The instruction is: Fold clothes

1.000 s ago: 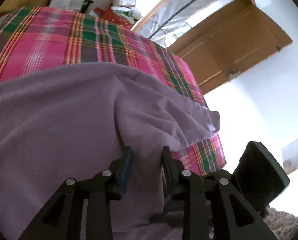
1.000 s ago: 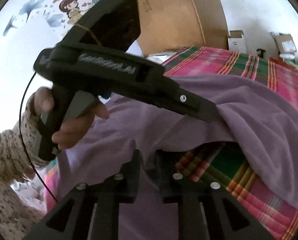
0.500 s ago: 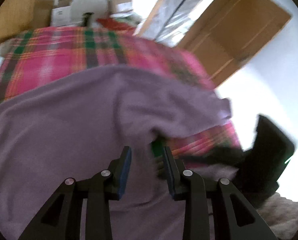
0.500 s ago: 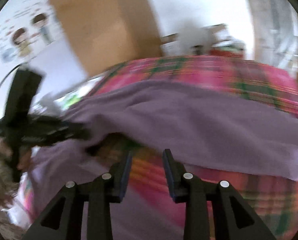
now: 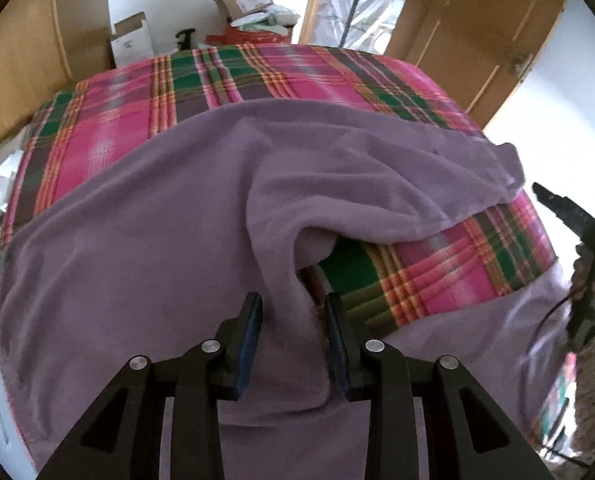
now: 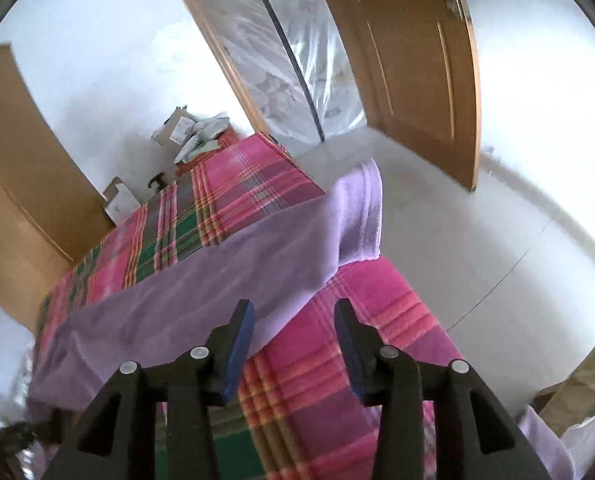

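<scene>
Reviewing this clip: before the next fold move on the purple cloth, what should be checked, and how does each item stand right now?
1. Left gripper has cloth between its fingers: ok, a ridge of the purple cloth sits there, though the fingers look apart, so a firm pinch: cannot tell.
2. Right gripper holding cloth: not ok, open with nothing between its fingers.
3. Cloth flat: not ok, bunched and folded over near the middle.
4. Cloth fully on the plaid bed cover: not ok, one end hangs over the side.
5. Right gripper clear of the left: ok.

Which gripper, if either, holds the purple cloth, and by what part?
The left gripper pinches a bunched fold of the purple cloth; the right gripper holds nothing.
</scene>
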`<action>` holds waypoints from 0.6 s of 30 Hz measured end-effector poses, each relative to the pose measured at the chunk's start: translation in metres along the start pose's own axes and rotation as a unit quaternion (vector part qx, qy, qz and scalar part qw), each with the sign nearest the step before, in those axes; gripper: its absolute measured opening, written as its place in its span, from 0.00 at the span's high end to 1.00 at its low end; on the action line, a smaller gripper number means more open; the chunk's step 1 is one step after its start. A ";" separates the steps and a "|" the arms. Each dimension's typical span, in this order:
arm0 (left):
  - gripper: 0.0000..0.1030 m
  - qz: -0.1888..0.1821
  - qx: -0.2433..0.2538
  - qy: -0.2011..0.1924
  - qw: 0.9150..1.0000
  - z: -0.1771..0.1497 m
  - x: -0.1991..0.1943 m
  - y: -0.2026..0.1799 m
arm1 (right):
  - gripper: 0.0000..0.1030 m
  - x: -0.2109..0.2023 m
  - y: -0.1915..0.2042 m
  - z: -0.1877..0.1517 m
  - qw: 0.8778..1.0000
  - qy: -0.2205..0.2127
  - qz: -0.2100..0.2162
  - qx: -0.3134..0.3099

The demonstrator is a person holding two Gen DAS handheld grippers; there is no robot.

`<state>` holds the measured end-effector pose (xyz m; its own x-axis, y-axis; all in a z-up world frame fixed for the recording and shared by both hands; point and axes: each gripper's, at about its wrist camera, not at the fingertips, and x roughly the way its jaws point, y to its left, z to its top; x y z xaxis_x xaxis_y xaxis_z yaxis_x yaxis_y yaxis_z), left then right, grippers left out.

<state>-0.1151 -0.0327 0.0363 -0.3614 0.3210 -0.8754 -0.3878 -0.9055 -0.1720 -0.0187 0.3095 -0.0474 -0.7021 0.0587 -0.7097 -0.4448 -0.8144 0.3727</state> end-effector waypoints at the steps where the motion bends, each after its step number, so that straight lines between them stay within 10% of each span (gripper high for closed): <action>1: 0.68 0.002 -0.002 0.001 1.000 0.000 0.001 0.000 | 0.59 0.007 -0.005 0.006 1.000 0.003 -0.005 0.012; 9: 0.68 0.009 -0.031 0.012 0.999 -0.001 0.016 0.008 | 0.61 0.052 -0.017 0.033 0.997 0.032 0.001 0.072; 12: 0.68 0.006 -0.035 0.011 0.999 0.000 0.018 0.008 | 0.93 0.054 -0.011 0.036 0.998 0.026 -0.012 0.049; 18: 0.83 -0.013 -0.024 -0.008 1.000 -0.001 0.011 0.006 | 0.94 0.038 -0.002 0.055 0.999 -0.006 -0.031 0.019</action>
<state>-0.1208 -0.0347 0.0251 -0.3647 0.3481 -0.8636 -0.3563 -0.9091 -0.2160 -0.0747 0.3455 -0.0423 -0.6787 0.1158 -0.7252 -0.5087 -0.7863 0.3506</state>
